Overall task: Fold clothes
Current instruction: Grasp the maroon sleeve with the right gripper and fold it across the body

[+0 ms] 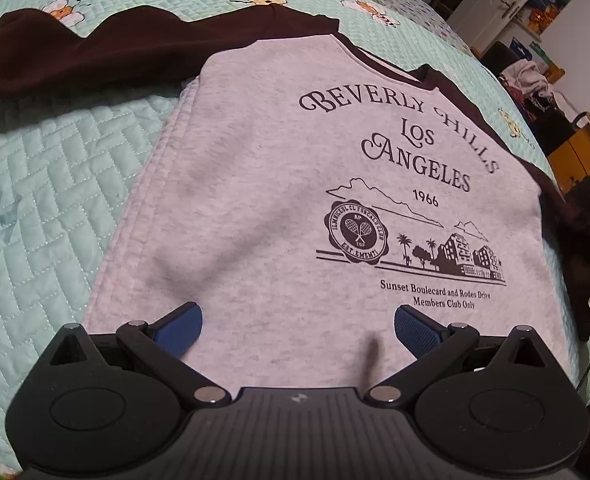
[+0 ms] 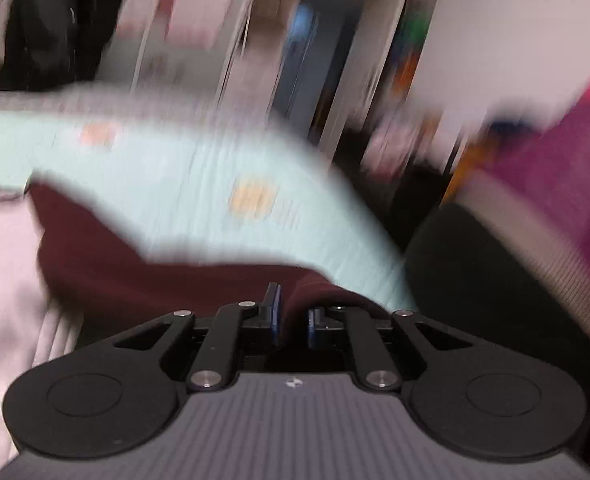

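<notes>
Grey raglan sweatshirt (image 1: 279, 184) is lying face-up on the quilted bed (image 1: 55, 184), collar at the far end, hem nearest; long axis is running straight away from the left claw (image 1: 298, 322). Left claw is hanging open over the hem, gripping nothing. Right claw (image 2: 293, 320) is pinching the maroon sleeve (image 2: 167, 276) on the shirt's right side, so it is the nearer hand. Sleeve likely folds inward across the print.

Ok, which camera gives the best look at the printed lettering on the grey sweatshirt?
The left wrist view. The sweatshirt lies flat there with its lettering sharp and readable. The right wrist view is motion-blurred and shows only a pale edge of it beside the maroon sleeve, with no lettering.
</notes>
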### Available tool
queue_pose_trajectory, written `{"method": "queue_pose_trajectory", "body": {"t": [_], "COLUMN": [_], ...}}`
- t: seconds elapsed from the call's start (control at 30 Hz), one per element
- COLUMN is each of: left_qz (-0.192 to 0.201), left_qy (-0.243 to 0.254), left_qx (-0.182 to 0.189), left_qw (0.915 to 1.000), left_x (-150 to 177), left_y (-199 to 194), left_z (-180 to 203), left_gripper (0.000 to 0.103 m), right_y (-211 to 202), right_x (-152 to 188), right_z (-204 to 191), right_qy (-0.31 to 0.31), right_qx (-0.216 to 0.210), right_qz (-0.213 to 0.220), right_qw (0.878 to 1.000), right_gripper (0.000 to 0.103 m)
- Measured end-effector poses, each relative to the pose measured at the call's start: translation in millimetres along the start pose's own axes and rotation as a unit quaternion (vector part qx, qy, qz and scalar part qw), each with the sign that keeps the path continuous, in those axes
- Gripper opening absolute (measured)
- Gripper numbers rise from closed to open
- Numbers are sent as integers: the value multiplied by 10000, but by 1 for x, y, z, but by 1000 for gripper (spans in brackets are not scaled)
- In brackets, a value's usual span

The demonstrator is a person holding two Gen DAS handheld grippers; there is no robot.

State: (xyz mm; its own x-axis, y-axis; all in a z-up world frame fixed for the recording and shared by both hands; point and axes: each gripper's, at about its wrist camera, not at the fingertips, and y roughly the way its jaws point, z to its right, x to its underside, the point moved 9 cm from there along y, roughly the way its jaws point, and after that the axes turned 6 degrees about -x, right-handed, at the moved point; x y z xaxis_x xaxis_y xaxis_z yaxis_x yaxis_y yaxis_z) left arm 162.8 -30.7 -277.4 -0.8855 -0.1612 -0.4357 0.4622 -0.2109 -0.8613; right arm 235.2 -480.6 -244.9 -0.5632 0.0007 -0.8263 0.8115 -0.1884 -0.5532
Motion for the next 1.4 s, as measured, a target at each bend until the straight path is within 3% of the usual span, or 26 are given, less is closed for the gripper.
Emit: {"method": "queue_pose_trajectory", "body": {"t": [0.03, 0.07, 0.2, 0.3, 0.37, 0.43, 0.5, 0.6, 0.63, 0.67, 0.77, 0.83, 0.9, 0.97, 1.13, 1.2, 1.27, 1.4], "left_qz": [-5, -11, -23, -27, -26, -15, -8, -6, 1, 7, -17, -44, -38, -22, -29, -38, -41, -45], "left_qy": [24, 45, 18, 46, 54, 43, 56, 127, 141, 155, 265, 354, 356, 298, 502, 596, 605, 657], "left_qx": [7, 15, 60, 63, 63, 55, 33, -40, -67, -100, -228, -276, -262, -246, -402, -448, -463, -449], "left_qw": [10000, 10000, 10000, 10000, 10000, 10000, 10000, 9999, 9999, 9998, 9994, 9990, 9990, 9993, 9979, 9972, 9971, 9968], "left_x": [0, 1, 0, 0, 0, 0, 1, 2, 2, 2, 3, 4, 4, 4, 6, 8, 8, 7], "left_y": [0, 0, 0, 1, 1, 0, 1, 2, 2, 3, 4, 5, 4, 4, 6, 6, 7, 8], "left_z": [0, 0, -2, -1, -1, -1, 0, 2, 2, 2, 5, 7, 6, 5, 9, 11, 11, 11], "left_gripper": [102, 102, 102, 102, 102, 102, 102, 102, 102, 102, 102, 102, 102, 102, 102, 102, 102, 102], "right_y": [8, 14, -16, -48, -78, -102, -117, -122, -122, -122, -123, -118, -114, -103, -89, -88, -88, -93], "right_x": [16, 30, 45, 54, 49, 43, 48, 67, 71, 75, 83, 89, 95, 99, 114, 112, 110, 102], "right_z": [9, 17, 37, 35, 45, 75, 109, 128, 124, 120, 106, 108, 115, 103, 88, 84, 81, 77], "right_qy": [744, 1475, 3296, 3810, 3990, 4103, 4184, 4234, 4071, 3897, 2906, 2814, 3039, 2941, 2320, 2232, 2145, 2040], "right_qx": [-330, -652, -1467, -2103, -2355, -2036, -1523, -1277, -1293, -1299, -803, -426, -458, -607, -419, -444, -469, -532], "right_qz": [-377, -725, -614, -686, -275, 414, 626, 192, 77, -37, -238, -326, -404, -446, -381, -350, -320, -239], "right_qw": [9960, 9842, 9306, 8977, 8858, 8880, 8932, 8967, 9041, 9117, 9532, 9581, 9507, 9528, 9711, 9731, 9751, 9772], "right_gripper": [18, 20, 38, 42, 43, 48, 52, 54, 57, 63, 68, 68, 67, 67, 66, 53, 29, 11]}}
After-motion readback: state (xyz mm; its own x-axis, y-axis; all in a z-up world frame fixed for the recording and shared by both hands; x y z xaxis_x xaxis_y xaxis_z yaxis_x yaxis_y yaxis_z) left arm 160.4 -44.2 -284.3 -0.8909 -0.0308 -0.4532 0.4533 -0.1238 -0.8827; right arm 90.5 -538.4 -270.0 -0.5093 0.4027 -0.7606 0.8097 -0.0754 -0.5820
